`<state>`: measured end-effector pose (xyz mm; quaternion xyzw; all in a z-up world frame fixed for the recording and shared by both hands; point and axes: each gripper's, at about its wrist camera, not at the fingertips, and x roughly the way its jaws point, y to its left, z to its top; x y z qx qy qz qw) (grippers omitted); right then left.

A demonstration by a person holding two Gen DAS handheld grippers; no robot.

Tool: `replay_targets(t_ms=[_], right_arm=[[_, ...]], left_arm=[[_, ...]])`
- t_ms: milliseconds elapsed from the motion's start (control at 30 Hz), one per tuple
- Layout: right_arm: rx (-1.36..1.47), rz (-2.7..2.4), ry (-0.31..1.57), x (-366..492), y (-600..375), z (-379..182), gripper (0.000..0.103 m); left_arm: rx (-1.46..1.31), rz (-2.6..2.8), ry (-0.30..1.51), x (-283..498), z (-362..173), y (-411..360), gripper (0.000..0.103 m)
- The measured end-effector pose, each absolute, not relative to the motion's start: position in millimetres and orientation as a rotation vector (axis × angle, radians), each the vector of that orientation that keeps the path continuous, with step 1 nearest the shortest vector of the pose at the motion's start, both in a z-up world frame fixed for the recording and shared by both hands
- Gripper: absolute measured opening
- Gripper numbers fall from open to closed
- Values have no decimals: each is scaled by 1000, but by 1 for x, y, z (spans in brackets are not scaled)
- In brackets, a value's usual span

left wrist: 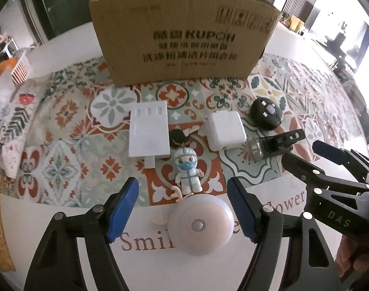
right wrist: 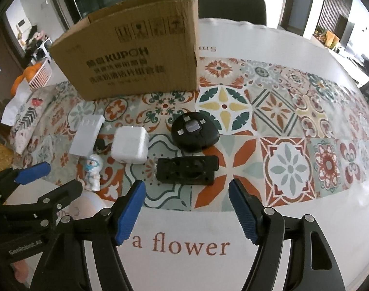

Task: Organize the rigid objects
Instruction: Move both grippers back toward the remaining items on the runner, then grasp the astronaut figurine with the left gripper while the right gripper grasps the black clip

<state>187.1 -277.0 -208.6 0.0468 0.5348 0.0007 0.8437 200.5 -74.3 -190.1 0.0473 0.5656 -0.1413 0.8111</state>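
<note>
Both tongs were spread and empty — the left gripper (left wrist: 183,208) around a round light (left wrist: 200,225), the right gripper (right wrist: 187,212) near a black clip (right wrist: 188,171). Beyond lay a figurine (left wrist: 187,171), charger (left wrist: 226,130), white block (left wrist: 149,132) and black fob (right wrist: 195,134) — the box (left wrist: 182,38) stood far behind.

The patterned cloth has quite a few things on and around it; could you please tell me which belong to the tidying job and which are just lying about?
Job:
cardboard box
white flat box
white charger
black round remote
black clip
masked figurine keychain
round white light

Lying about:
patterned cloth
white basket
</note>
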Motion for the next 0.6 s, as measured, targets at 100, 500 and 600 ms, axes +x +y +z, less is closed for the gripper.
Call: replay_targets(t_ms=[100, 500, 600], right_arm=[[98, 16, 1152, 192, -277, -217, 72], [176, 54, 1191, 208, -280, -237, 73], [174, 49, 1193, 213, -279, -240, 74]], left_arm=[[99, -304, 1228, 206, -198, -76, 71], [68, -325, 1273, 223, -214, -83, 63], [53, -326, 1295, 228, -221, -85, 59]])
